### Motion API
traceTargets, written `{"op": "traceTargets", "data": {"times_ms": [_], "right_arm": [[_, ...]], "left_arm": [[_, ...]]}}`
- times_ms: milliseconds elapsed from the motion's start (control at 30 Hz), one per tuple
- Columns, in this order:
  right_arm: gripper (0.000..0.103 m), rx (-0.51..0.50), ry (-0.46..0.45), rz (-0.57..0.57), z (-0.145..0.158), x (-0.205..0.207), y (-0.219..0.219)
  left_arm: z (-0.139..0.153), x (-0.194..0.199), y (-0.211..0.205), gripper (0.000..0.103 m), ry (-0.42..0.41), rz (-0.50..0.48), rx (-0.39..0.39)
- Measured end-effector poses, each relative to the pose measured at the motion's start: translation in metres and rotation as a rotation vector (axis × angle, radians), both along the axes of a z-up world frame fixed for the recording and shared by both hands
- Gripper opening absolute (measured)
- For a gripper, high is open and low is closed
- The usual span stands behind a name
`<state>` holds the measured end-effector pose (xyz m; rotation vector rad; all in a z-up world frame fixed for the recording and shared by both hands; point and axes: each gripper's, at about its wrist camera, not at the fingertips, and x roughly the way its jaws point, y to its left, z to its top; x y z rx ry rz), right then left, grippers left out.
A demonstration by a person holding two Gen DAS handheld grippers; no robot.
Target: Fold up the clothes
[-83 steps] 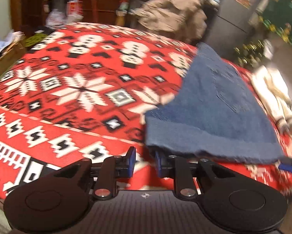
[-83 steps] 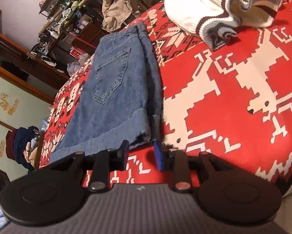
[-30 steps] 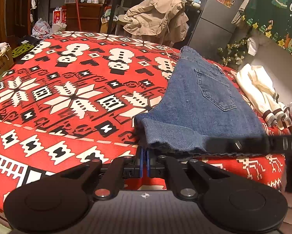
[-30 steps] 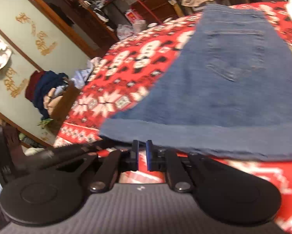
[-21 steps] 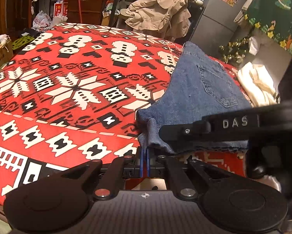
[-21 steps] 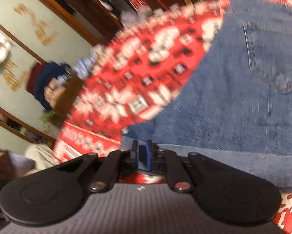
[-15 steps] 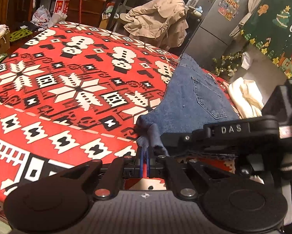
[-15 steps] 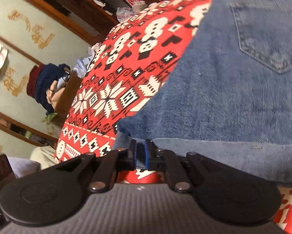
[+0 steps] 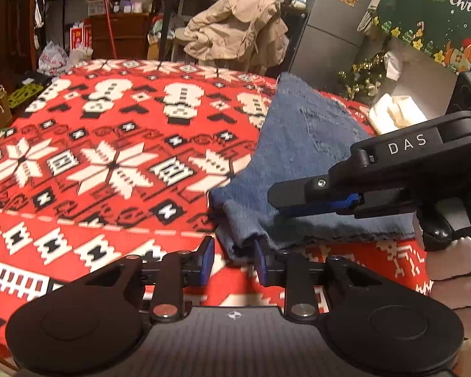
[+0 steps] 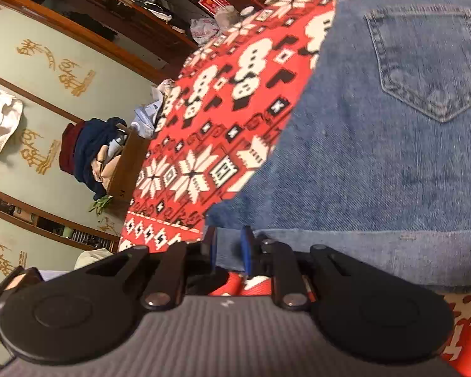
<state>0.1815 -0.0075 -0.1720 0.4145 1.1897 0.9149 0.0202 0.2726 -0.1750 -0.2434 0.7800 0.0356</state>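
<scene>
Left wrist view: denim shorts (image 9: 301, 157) lie flat on the red patterned blanket (image 9: 109, 144), right of centre, cuffed hem nearest me. My left tool (image 9: 232, 259) is opening; its pads stand apart, with the near left hem corner just touching the right pad, not pinched. My right tool (image 9: 285, 202) reaches in from the right, low over the same hem. Right wrist view: right tool (image 10: 229, 253) is also opening, hem cloth between the blue pads, no longer pressed. A cream sweater (image 9: 396, 114) lies at the far right.
</scene>
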Motion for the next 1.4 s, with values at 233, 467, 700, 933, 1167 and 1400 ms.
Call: {"op": "traceTargets", "data": {"times_ms": [233,467,700,933,1167,1400], "right_arm": [[0.021,-0.031,-0.034,0.044,0.006,-0.003,0.012],[0.021,-0.061,-0.004,0.072,-0.002,-0.003,0.027],[0.017,-0.087,-0.002,0.070,-0.009,-0.006,0.037],[0.012,-0.093,-0.052,0.075,0.001,-0.018,0.024],[0.018,-0.016,-0.093,-0.042,0.032,-0.020,-0.055],[0.025,-0.122,-0.163,-0.318,0.047,-0.002,-0.172]], "left_arm": [[0.000,0.010,-0.030,0.016,0.004,-0.106,0.181],[-0.007,0.007,-0.029,0.006,0.060,-0.106,0.205],[-0.002,-0.005,-0.001,0.000,0.057,-0.043,0.053],[0.011,-0.019,0.035,0.009,-0.007,0.052,-0.172],[0.010,0.015,0.046,0.032,0.026,0.108,-0.304],[-0.001,0.026,0.021,0.016,0.071,0.062,-0.187]]}}
